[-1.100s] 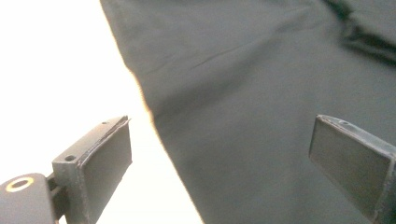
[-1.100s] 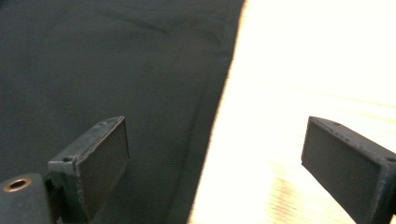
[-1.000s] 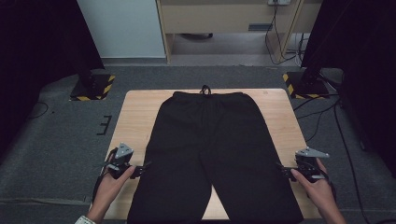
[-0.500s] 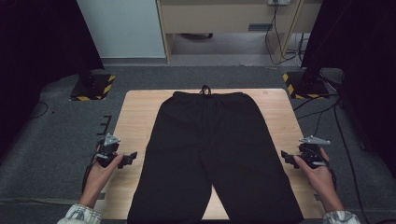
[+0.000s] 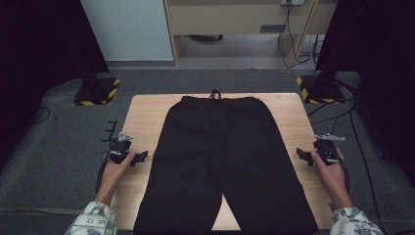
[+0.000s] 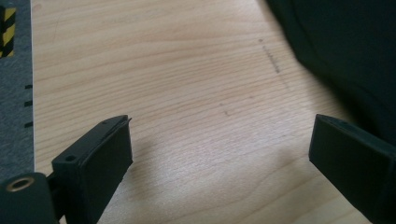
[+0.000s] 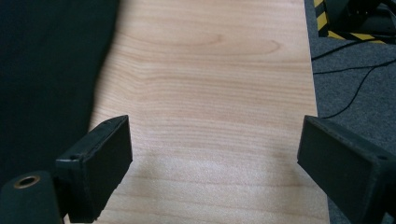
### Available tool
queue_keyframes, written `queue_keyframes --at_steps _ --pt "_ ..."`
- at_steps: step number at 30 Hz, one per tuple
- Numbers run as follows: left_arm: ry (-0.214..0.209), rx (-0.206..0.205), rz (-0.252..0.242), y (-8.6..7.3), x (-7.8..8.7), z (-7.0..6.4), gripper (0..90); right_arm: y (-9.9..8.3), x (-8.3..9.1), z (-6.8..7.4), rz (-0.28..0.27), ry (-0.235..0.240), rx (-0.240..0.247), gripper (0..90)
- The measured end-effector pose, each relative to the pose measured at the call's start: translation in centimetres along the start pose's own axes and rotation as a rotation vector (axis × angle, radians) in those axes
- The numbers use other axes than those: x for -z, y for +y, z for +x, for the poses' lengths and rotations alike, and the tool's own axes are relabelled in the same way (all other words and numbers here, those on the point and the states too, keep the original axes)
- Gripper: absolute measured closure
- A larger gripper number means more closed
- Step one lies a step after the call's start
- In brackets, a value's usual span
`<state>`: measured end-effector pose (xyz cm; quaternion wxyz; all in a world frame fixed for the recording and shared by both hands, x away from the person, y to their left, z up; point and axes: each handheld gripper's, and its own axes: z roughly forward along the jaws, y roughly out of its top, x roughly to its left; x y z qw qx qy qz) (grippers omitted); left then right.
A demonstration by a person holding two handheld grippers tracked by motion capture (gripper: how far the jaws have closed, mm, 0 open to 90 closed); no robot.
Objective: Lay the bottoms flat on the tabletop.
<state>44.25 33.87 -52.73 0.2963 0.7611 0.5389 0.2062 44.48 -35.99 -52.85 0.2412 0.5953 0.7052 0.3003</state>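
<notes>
Black trousers (image 5: 222, 156) lie flat on the wooden table (image 5: 147, 117), waistband with drawstring at the far edge, legs toward me. My left gripper (image 5: 139, 156) hovers at the table's left edge, apart from the left trouser leg; its jaws stand wide open over bare wood (image 6: 219, 140), with the black cloth (image 6: 345, 51) at its upper right. At the table's right edge my right gripper (image 5: 304, 156) is open too, nothing between its jaws (image 7: 215, 158), the trousers (image 7: 46, 70) to its left.
Grey carpet (image 5: 58, 161) surrounds the table. Yellow-and-black striped stand bases (image 5: 98, 93) (image 5: 318, 90) sit at the far left and right corners. Cables (image 5: 337, 112) trail on the floor at the right. A wooden cabinet (image 5: 235, 19) stands behind.
Both grippers have moved outward and slightly farther from me, away from the trouser legs toward the table's side edges. The trousers have not moved.
</notes>
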Motion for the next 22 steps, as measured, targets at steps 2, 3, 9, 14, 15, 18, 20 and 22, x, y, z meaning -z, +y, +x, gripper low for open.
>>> queue_keyframes --at_steps 2,3,9,14,15,18,20,22 --pt "-0.005 0.015 -0.002 -0.2 -0.1 0.1 5.6 -0.2 -0.1 0.0 0.002 -0.006 -0.004 9.8" --pt "-0.009 0.019 -0.001 -0.3 -0.2 0.1 5.6 -0.3 -0.2 0.0 -0.001 -0.008 -0.012 9.7" --pt "0.007 -0.011 -0.044 -0.8 -0.5 -0.4 3.6 -0.8 -0.6 -0.2 -0.016 -0.035 -0.012 9.0" --pt "0.028 0.009 -0.045 -1.4 0.0 -0.7 3.6 -1.5 0.0 0.2 -0.014 -0.035 -0.014 9.0" --pt "0.029 0.01 -0.045 -1.6 0.2 -0.9 3.7 -1.7 0.3 0.3 -0.017 -0.033 -0.007 8.9" --pt "0.025 0.006 -0.045 -2.1 0.7 -1.4 3.6 -2.5 1.0 0.6 -0.015 -0.019 0.003 9.0" --pt "0.022 0.005 -0.045 -2.4 0.9 -1.6 3.6 -3.0 1.5 0.8 -0.016 -0.017 0.007 9.0" --pt "0.021 0.005 -0.045 -2.5 1.0 -1.7 3.6 -3.2 1.8 0.9 -0.016 -0.019 0.001 9.0"
